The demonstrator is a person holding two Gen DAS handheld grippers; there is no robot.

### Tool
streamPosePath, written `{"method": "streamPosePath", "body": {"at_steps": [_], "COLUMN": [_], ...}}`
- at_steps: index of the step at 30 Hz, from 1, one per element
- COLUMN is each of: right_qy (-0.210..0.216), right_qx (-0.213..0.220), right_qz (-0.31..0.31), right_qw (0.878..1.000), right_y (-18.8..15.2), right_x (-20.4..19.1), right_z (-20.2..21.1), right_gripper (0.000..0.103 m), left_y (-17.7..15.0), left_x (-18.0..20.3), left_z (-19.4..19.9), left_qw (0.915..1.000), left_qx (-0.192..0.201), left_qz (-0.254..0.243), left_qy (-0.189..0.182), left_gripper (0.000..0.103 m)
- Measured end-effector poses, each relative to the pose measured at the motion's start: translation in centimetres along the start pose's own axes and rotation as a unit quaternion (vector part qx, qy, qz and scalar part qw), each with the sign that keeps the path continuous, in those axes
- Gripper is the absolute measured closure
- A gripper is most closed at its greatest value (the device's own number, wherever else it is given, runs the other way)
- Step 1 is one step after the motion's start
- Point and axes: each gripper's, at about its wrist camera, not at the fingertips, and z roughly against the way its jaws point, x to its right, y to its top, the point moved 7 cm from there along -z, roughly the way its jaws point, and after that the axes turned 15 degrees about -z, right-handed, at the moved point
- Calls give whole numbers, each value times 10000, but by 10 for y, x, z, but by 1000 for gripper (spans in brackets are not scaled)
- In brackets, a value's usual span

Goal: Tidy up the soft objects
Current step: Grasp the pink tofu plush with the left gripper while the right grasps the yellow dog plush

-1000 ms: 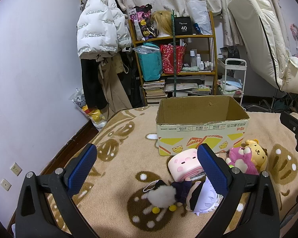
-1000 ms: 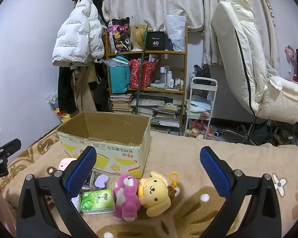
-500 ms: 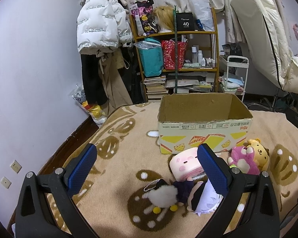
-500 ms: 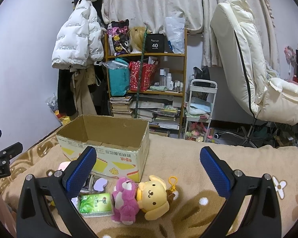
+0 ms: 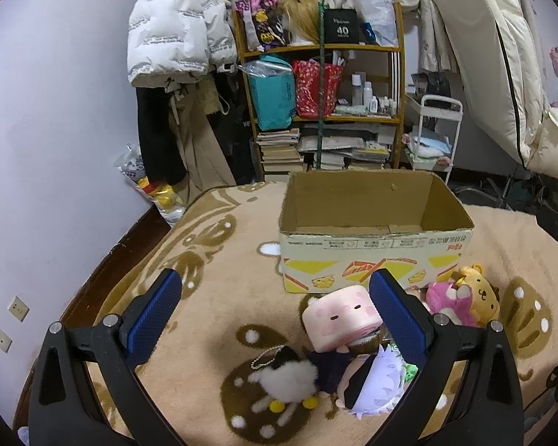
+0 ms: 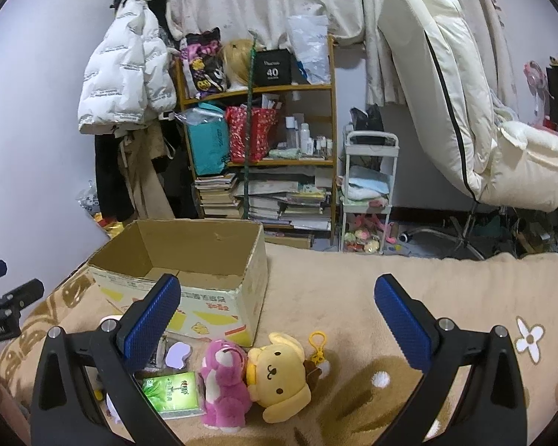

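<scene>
An open cardboard box [image 5: 375,260] [image 6: 204,297] stands empty on the tan blanket. In front of it lie soft toys: a pink square plush [image 5: 340,316], a black-and-white fluffy keychain toy [image 5: 290,381], a white-haired doll [image 5: 372,386], a pink bear [image 6: 225,381] [image 5: 450,301] and a yellow dog plush [image 6: 277,373] [image 5: 480,295]. My left gripper [image 5: 275,312] is open and empty above the fluffy toy and pink plush. My right gripper [image 6: 277,316] is open and empty above the pink bear and yellow dog.
A green tissue pack [image 6: 171,390] lies left of the pink bear. A cluttered shelf [image 6: 256,141], hanging coats [image 6: 126,85], a white trolley [image 6: 368,193] and a cream recliner [image 6: 465,111] stand behind. The blanket [image 6: 353,297] runs right of the box.
Both grippers have risen or tilted slightly, so the box and toys sit a little lower in view. The jaws stay open and nothing was picked up.
</scene>
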Motion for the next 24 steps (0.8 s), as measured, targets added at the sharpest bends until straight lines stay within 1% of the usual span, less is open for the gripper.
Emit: {"method": "streamPosePath", "body": {"at_steps": [3,8,10,13,18,24], "right_qy": [-73,-192,-286,-435,-504,-544], "right_qx": [-139,-408,-506,-517,-841,-1229], "right_qz": [-108,-228,-200,-114,-113,-75], "right_qw": [9998,9987,9981,9977,9951,9909], "right_y": [-3,-8,-12,-16,-28,-44], "right_x": [4,14,17,22,25,29], "right_z": [-9,-26,-33,-38,-56,-74], "right_gripper": [0,0,0,0,0,0], "left_y": [1,6,6,6,0,-9], "left_x": [9,23,28,37,50,63], "left_z": [-9,-28,-36,-50,-77,-96], "left_qw": [9999,9993,9989,9981,9948,9914], "left_qx": [-113,-314,-399,-520,-868,-1130], "left_qz": [-65,-18,-16,-97,-175,-341], "left_qy": [-48,-207,-253,-319,-496,-564], "left_gripper": [3,3,3,3,3,3]}}
